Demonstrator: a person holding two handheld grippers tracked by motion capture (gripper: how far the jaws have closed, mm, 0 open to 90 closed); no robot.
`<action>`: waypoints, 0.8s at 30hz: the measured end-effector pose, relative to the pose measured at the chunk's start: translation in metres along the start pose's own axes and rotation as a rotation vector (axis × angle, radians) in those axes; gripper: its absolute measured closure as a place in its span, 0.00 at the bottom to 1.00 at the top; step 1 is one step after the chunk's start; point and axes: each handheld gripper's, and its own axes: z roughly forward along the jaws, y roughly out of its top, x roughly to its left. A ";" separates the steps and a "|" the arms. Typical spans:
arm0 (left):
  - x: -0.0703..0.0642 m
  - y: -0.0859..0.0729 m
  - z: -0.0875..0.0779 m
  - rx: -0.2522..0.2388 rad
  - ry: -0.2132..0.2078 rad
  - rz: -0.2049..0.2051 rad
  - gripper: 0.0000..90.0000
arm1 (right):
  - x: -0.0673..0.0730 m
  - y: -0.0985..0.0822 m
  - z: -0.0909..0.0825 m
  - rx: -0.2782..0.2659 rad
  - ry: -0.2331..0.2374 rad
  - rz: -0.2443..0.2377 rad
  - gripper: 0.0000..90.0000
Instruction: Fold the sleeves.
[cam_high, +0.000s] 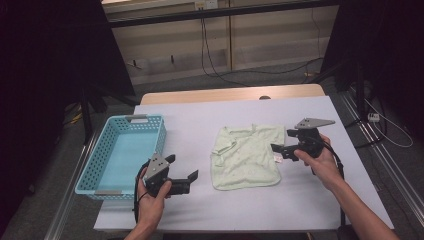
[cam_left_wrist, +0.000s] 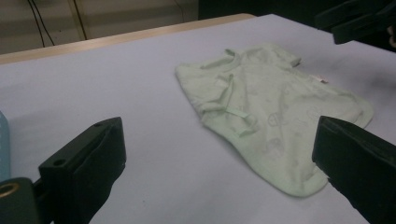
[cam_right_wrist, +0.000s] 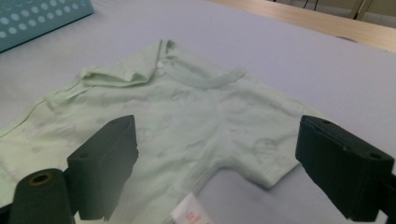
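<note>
Pale lavender covering spreads over the surface (cam_high: 240, 200), with a strip of bare wood at its far edge and dark curtains and loose cables beyond. On it lies a small light-green shirt (cam_high: 246, 156), spread mostly flat near the centre, slightly toward the right side. One sleeve is folded over the body on the side facing the basket (cam_high: 120, 150), a light-blue perforated plastic one standing well apart at the left edge.

The right tool (cam_high: 284, 142) hovers at the right edge of the shirt, jaws spread wide. In the right gripper view those jaws frame a short sleeve (cam_right_wrist: 261, 163) and a white label (cam_right_wrist: 189, 214); neither jaw touches the cloth. The left tool (cam_high: 181, 167) sits between basket and shirt, near the shirt's lower left corner, jaws also spread wide and holding nothing.

The step in hand appears to be the first grasp of the shirt, either for folding or for transfer to the basket.

Recommended procedure:
1. Lower the right tool until one jaw slides under the sleeve hem, then close on a single layer of edge.
2. Bring the left tool to the near hem (cam_left_wrist: 299, 189) and grip likewise.
3. Lift both together, keeping the cloth taut.

Caution: thin cloth slips easily; pinching the middle bunches it.
</note>
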 end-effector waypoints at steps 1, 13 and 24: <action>0.001 0.000 -0.001 -0.005 0.003 0.011 0.04 | -0.004 0.002 0.003 -0.003 -0.005 0.009 0.14; -0.005 -0.007 0.004 0.010 -0.006 0.052 0.05 | -0.038 0.025 0.021 0.002 -0.068 0.018 0.13; 0.003 -0.008 -0.005 -0.006 0.041 0.010 0.05 | -0.061 0.024 0.047 0.060 -0.107 0.033 0.45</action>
